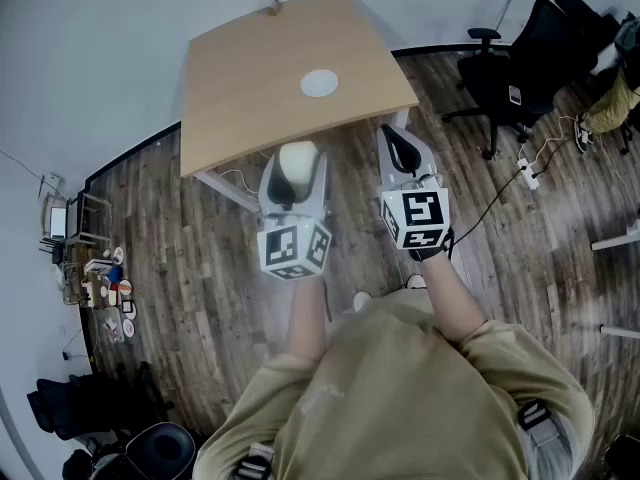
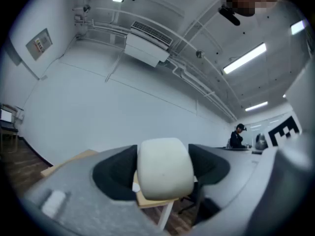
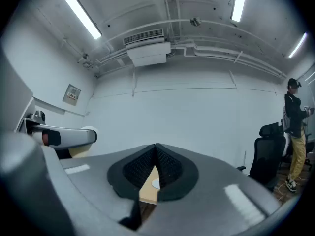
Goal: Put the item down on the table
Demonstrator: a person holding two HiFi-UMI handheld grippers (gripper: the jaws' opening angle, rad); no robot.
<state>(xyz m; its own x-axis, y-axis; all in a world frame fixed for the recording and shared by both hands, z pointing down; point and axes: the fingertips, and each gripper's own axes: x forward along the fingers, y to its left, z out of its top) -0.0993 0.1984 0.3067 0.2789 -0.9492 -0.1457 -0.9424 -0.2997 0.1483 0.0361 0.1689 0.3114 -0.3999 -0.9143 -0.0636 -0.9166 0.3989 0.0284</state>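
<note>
- Dark wood-plank floor [image 1: 200,238] runs under a light wooden table [image 1: 260,88] that stands against a pale wall.
- Your cream rounded item [image 2: 165,168] sits between the dark pads of your left gripper [image 1: 295,173]. The jaws stand wide and press on it from both sides.
- In the head view the item is up in the air at the table's near edge, not resting on the top. In the left gripper view the tabletop shows behind and below it.
- Your right gripper [image 3: 156,156] is just beside the left one, at about the same height. Its ribbed jaws are closed tip to tip with nothing between them.
- Through the small gap below those tips you can see the table edge and a white disc [image 1: 319,83]. The disc lies flat near the middle of the tabletop.
- Black office chairs [image 1: 510,78] stand to the right of the table, with a white power strip [image 1: 527,173] on the floor near them.
- Small clutter [image 1: 105,288] sits on the floor at the far left.
- Another person [image 3: 294,127] stands at the right edge of the right gripper view.
</note>
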